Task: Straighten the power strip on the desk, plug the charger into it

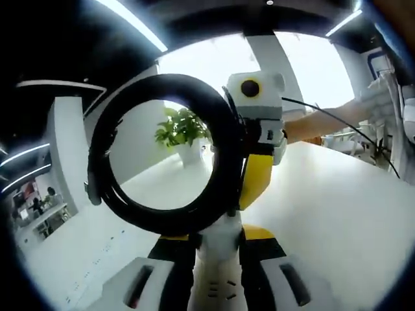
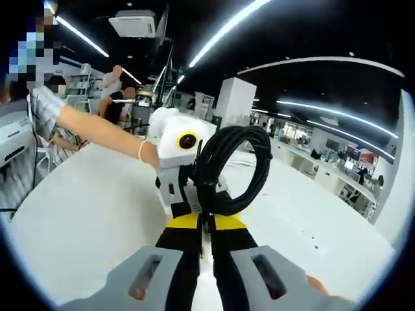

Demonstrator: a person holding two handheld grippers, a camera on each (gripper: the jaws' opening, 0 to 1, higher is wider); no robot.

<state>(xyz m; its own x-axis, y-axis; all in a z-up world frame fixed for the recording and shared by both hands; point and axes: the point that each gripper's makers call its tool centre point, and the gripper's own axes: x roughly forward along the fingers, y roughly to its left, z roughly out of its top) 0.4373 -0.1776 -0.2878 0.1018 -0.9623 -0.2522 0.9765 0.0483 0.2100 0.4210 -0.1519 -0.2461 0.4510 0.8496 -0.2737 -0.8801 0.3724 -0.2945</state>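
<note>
White desk (image 1: 337,214) | left fingers (image 1: 259,256) clamp white charger (image 1: 220,249) | right fingers (image 2: 230,249) clamp black cable coil (image 2: 237,165)

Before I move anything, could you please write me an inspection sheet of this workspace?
Surface: white desk below both grippers.
Job's things: black cable coil held up above the desk.
Clutter: white items at the desk's far edge, too blurred to name.
Grippers: left gripper and right gripper face each other at the coil; which one grips it, cannot tell.
Cables: thin black wire crosses a person's arm.
Surroundings: potted plant, ceiling light strips.
</note>
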